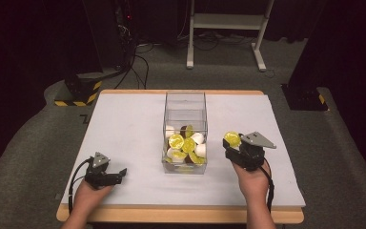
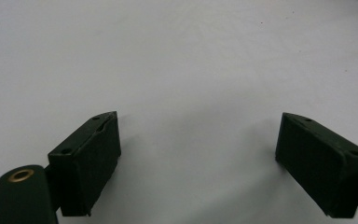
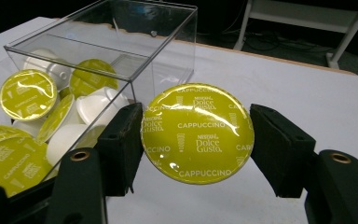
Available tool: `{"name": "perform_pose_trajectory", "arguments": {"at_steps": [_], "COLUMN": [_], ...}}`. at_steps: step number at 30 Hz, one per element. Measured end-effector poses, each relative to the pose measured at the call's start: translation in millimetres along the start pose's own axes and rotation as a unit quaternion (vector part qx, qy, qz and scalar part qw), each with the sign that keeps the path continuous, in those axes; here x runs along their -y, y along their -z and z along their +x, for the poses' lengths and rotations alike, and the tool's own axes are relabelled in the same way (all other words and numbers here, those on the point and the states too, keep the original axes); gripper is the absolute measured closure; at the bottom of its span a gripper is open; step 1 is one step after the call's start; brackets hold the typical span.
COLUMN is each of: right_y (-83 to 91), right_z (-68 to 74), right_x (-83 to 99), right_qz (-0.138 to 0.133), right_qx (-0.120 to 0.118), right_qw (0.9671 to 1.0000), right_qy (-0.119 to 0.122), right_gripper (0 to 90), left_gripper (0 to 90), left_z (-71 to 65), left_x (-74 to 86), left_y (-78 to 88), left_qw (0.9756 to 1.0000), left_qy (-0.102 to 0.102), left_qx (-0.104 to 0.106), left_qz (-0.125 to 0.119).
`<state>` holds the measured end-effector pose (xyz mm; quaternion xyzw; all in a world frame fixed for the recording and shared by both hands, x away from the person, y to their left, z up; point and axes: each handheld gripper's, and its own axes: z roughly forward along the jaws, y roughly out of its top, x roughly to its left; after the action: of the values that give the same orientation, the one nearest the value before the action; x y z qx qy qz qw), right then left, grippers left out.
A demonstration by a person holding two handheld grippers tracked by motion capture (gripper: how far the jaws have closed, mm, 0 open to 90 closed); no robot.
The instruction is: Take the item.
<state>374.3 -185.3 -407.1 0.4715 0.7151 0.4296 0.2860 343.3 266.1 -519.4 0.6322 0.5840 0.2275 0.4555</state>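
Right gripper view shows the right tool [image 3: 196,140] squeezing a round yellow-green coffee pod [image 3: 197,133] just beside the clear box [image 3: 168,42] full of pods [image 3: 28,93]. High view shows the left tool [image 1: 122,171] resting on the white table [image 1: 124,124], its jaws wide apart, holding nothing

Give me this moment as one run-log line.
right gripper: shut on cappuccino capsule, beside clear box | left gripper: open, empty, over table | box: holds more capsules
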Motion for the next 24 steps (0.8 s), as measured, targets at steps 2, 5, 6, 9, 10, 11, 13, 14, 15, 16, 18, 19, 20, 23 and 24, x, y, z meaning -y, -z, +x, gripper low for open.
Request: {"name": "perform_pose_trajectory", "arguments": {"at_steps": [2,5,6,9,10,11,13,14,15,16,18,19,20,23,24], "right_y": [-2.8,-10.3,-13.2,-23.2,-25.3,-28.0,-33.6,-36.4,-39.1,-41.5,-46.8,-49.2,-51.7,-60.2,-62.8], "right_z": [-2.7,-6.3,-8.2,-15.6,-17.2,-19.4,-22.4,-24.1,-25.9,-27.3,-30.7,-32.1,-33.4,-36.6,-37.7], "right_x": [1.5,4.7,5.1,5.9,6.2,6.6,7.5,8.1,8.5,8.9,9.4,9.7,9.9,10.9,11.2], "right_qz": [0.000,0.011,0.014,0.026,0.028,0.028,0.035,0.038,0.040,0.043,0.046,0.048,0.050,0.057,0.059], "right_qx": [0.002,0.009,0.012,0.023,0.025,0.026,0.030,0.031,0.031,0.032,0.036,0.037,0.037,0.041,0.043], "right_qw": [1.0000,0.9999,0.9998,0.9994,0.9993,0.9992,0.9989,0.9987,0.9987,0.9985,0.9982,0.9980,0.9979,0.9975,0.9973], "right_qy": [0.000,0.000,0.001,-0.004,-0.007,-0.009,-0.009,-0.010,-0.010,-0.013,-0.013,-0.017,-0.017,-0.013,-0.014], "right_gripper": [37.8,37.8,37.8,37.8,37.8,37.8,37.8,37.8,37.8,37.8,37.8,37.8,37.8,37.8,37.8], "left_gripper": [13.9,13.9,13.9,13.9,13.9,13.9,13.9,13.9,13.9,13.9,13.9,13.9,13.9,13.9,13.9], "left_z": [0.2,0.1,-0.3,-0.1,0.1,0.0,-0.1,0.0,-0.1,-0.1,-0.4,-0.4,-0.4,-0.1,-0.5], "left_x": [0.0,0.0,0.1,0.0,0.0,0.0,0.0,0.0,0.1,0.1,0.1,0.1,0.1,0.1,0.2], "left_y": [0.2,0.0,-0.2,0.0,0.2,0.1,0.0,0.0,-0.1,-0.1,-0.3,-0.4,-0.4,-0.1,-0.2], "left_qw": [1.0000,1.0000,1.0000,1.0000,1.0000,1.0000,1.0000,1.0000,1.0000,1.0000,1.0000,1.0000,1.0000,1.0000,1.0000], "left_qy": [-0.002,-0.001,0.000,-0.001,-0.002,-0.001,-0.001,-0.001,-0.001,-0.001,0.001,0.001,0.000,-0.003,0.000], "left_qx": [0.000,-0.001,-0.001,-0.002,-0.001,-0.001,-0.001,-0.001,-0.001,-0.001,-0.001,-0.001,-0.001,-0.002,-0.002], "left_qz": [0.001,0.000,-0.001,0.000,0.002,0.001,0.001,0.001,0.000,0.000,-0.002,-0.002,-0.002,0.000,-0.001]}}
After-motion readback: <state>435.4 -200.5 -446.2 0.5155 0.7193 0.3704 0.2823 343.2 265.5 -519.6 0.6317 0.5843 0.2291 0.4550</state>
